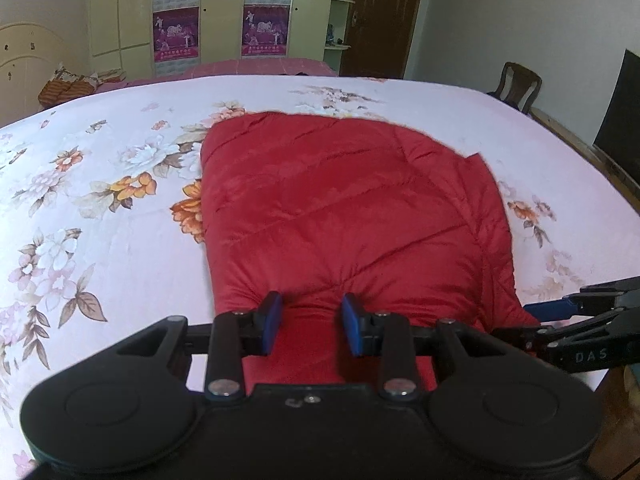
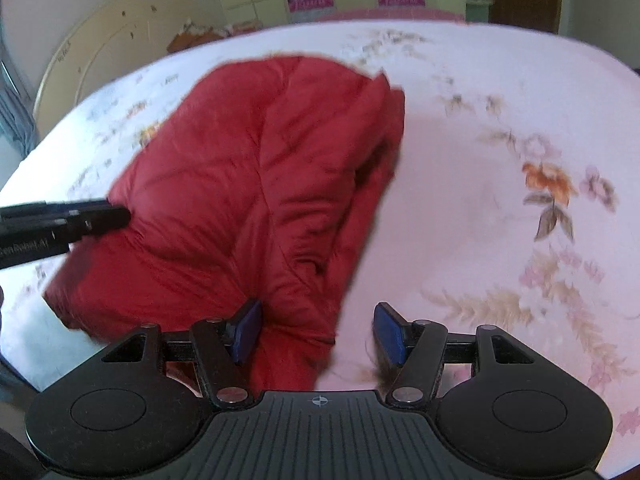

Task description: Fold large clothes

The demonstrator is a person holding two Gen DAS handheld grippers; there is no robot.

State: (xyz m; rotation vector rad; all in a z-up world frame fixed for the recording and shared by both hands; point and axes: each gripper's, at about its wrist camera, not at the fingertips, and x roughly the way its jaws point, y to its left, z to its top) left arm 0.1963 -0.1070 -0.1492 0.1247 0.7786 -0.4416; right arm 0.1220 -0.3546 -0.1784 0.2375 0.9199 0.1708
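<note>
A red quilted jacket (image 1: 344, 216) lies folded lengthwise on the floral bedsheet (image 1: 100, 208). My left gripper (image 1: 312, 326) is open with its blue pads (image 1: 271, 322) over the jacket's near end, red fabric between them. My right gripper (image 2: 318, 332) is open at the jacket's near right edge (image 2: 288, 184); its left pad (image 2: 246, 330) sits over the fabric, its right pad (image 2: 390, 332) over bare sheet. The right gripper also shows at the right edge of the left wrist view (image 1: 580, 320). The left gripper shows at the left of the right wrist view (image 2: 92, 216), touching the jacket.
The bed's wooden edge (image 1: 600, 156) runs along the right. A chair (image 1: 516, 86) and a dark screen (image 1: 620, 116) stand beyond it. A headboard (image 1: 24, 64) and pillows (image 1: 72, 86) are at far left, wardrobes (image 1: 220, 12) behind.
</note>
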